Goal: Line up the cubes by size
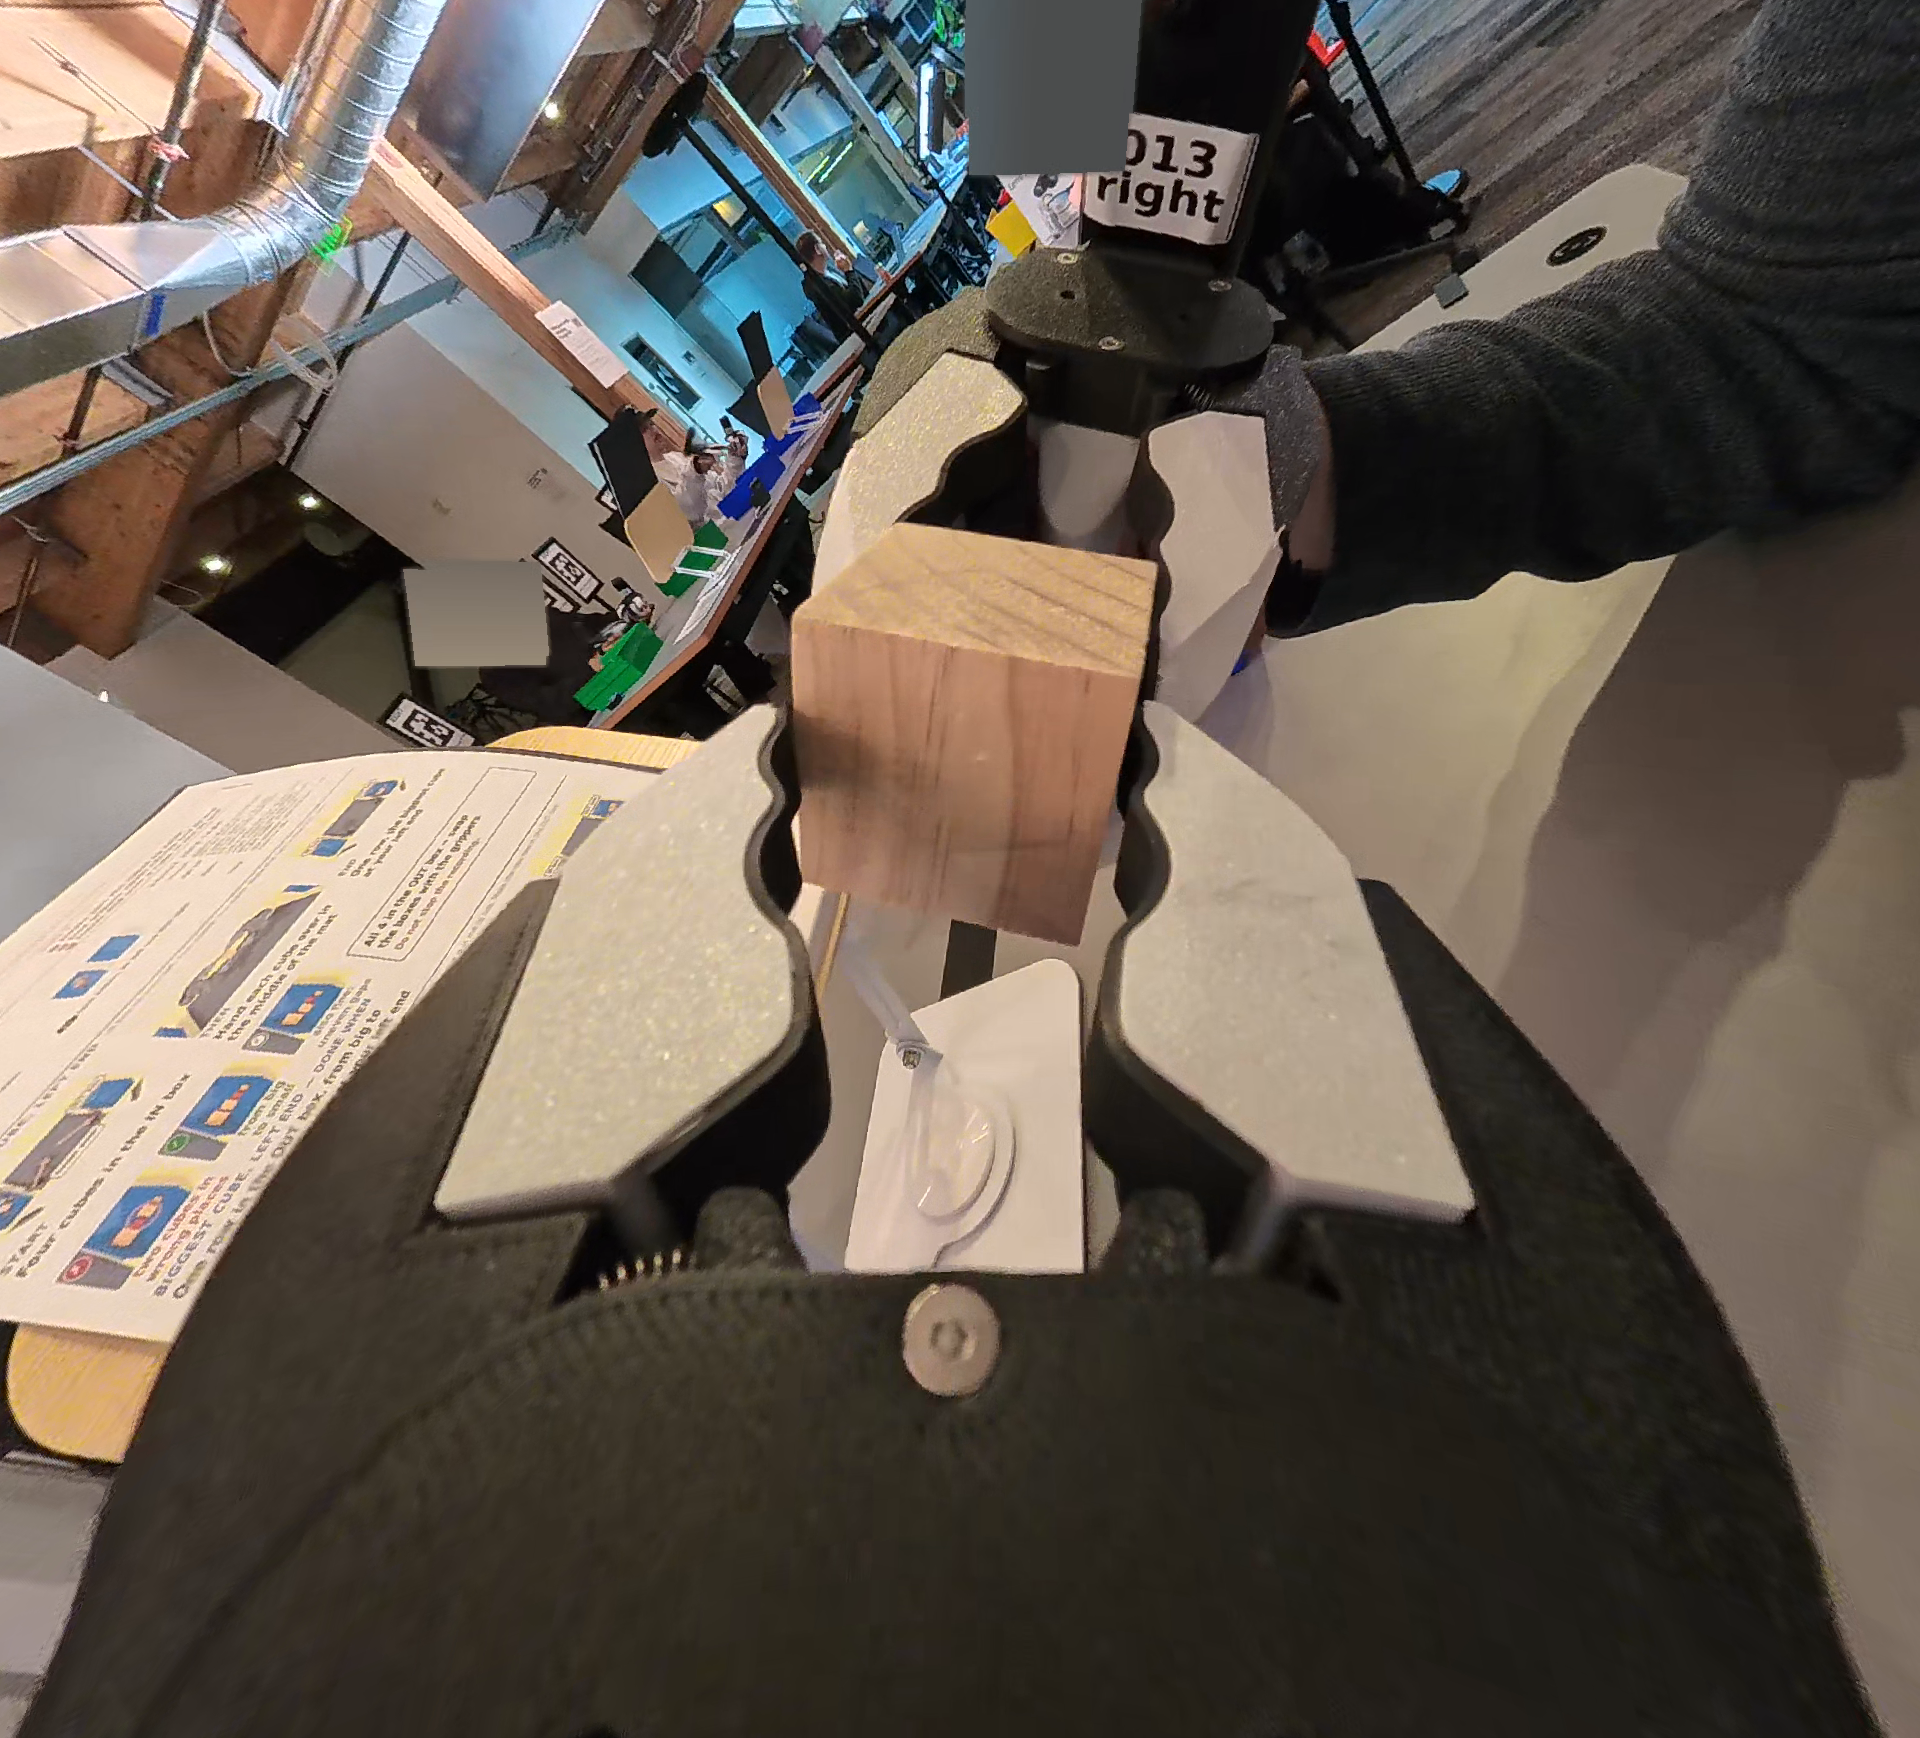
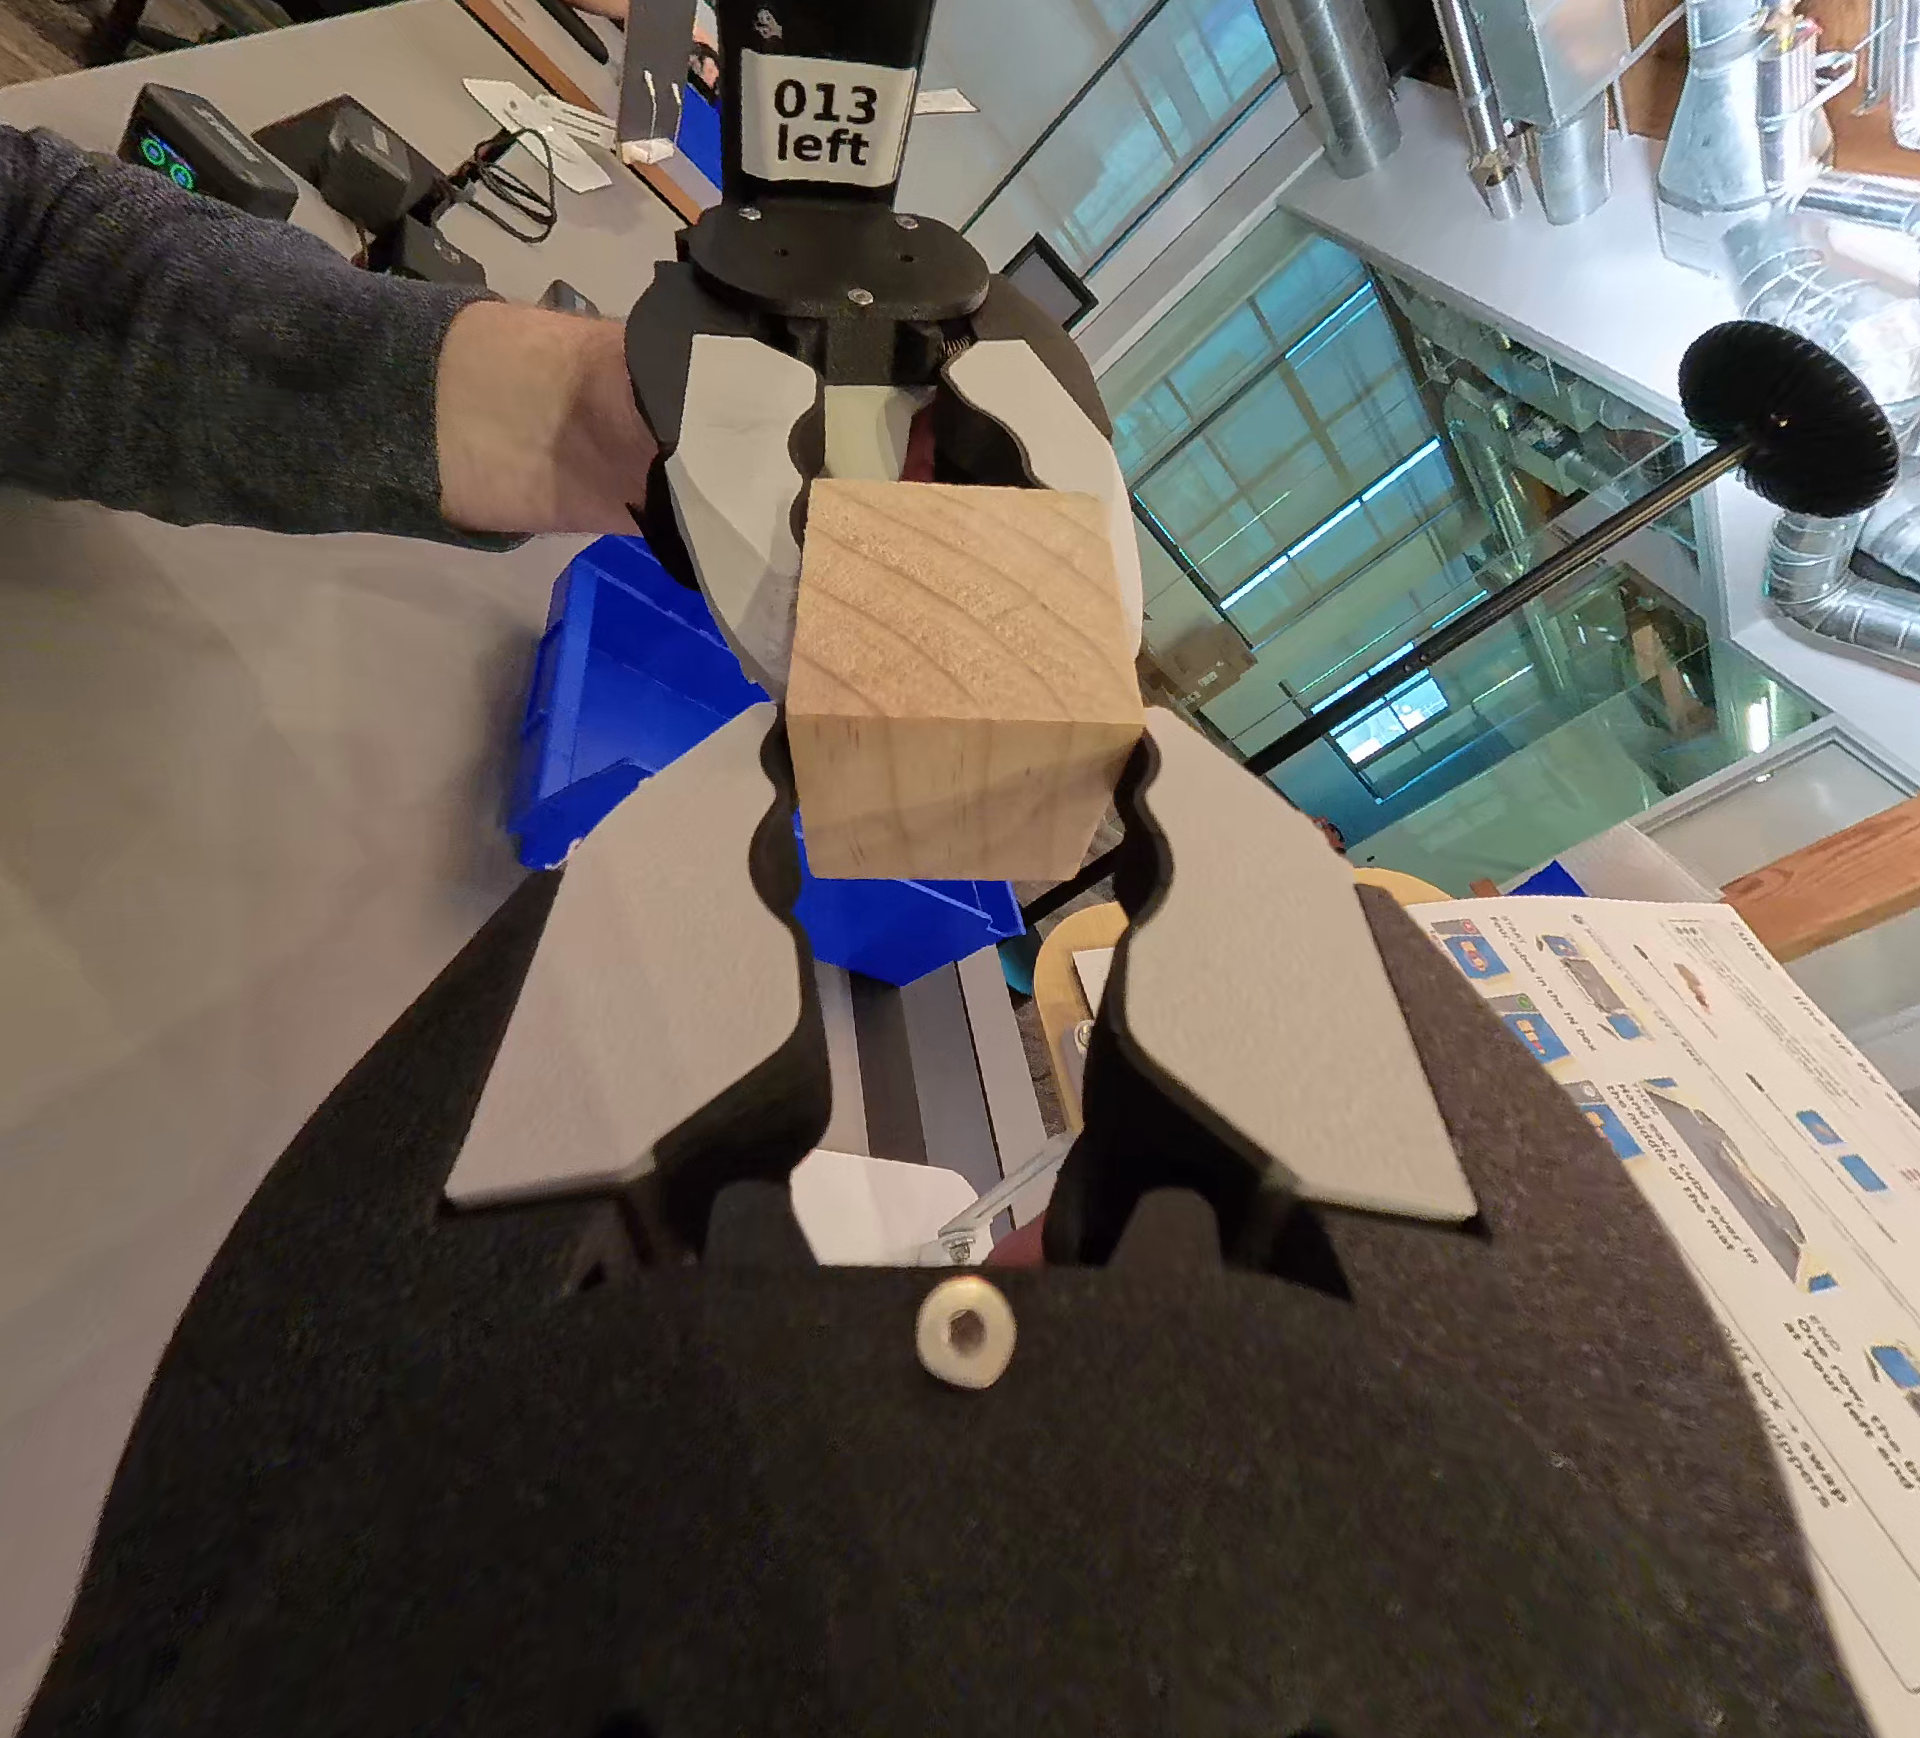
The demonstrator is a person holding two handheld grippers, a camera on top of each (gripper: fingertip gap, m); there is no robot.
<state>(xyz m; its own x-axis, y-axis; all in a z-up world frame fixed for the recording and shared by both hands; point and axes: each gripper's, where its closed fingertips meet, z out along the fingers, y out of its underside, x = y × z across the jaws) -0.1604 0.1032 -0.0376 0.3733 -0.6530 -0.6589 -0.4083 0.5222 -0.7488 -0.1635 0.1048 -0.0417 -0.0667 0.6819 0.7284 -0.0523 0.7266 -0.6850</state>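
Observation:
A pale wooden cube hangs in the air between my two grippers, which face each other. In the left wrist view my left gripper has both pads pressed on the cube's near sides. My right gripper clasps the far end of the same cube. In the right wrist view my right gripper presses both pads on the cube. My left gripper grips it from the opposite side. A person's sleeved hand holds each gripper.
A blue bin stands on the white table below the cube. A printed instruction sheet lies on a wooden board; the right wrist view also shows the sheet. Black devices with cables sit at the table's far edge. Left and right tips are no more than a few centimetres apart.

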